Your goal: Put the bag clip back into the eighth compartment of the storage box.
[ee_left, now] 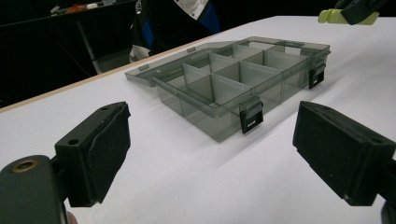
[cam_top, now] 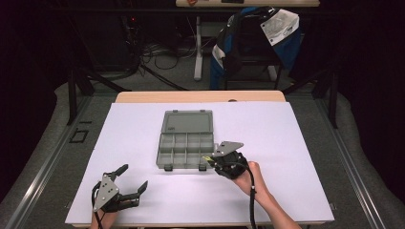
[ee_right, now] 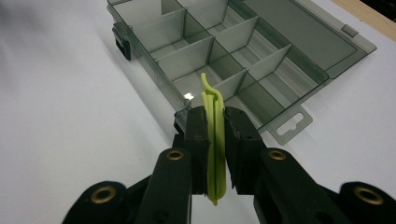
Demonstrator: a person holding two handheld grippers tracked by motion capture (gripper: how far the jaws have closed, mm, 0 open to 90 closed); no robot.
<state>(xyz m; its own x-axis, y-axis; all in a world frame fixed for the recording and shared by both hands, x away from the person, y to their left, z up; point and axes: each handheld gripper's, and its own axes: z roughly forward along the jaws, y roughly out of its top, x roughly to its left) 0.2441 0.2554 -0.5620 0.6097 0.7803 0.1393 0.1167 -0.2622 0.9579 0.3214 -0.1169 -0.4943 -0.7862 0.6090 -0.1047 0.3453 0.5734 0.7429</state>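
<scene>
One camera looks down from above the tabletop (cam_top: pixel 143 143). Two ride the claws, low and close. All share the compartment box (cam_top: pixel 185 140).

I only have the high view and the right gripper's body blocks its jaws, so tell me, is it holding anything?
Observer: Yes. The right gripper has its jaws shut on a thin yellow-green strip, held edge-on.
Operator: Where is the strip's tip relative to the box?
Observer: Its curled tip is over the near compartments of the open organizer box, at the front wall.
Operator: Is anything in the compartments already?
Observer: They look empty in both gripper views.
Operator: And the left gripper?
Observer: The left gripper is open with nothing between its jaws, facing the box's two black latches.
</scene>
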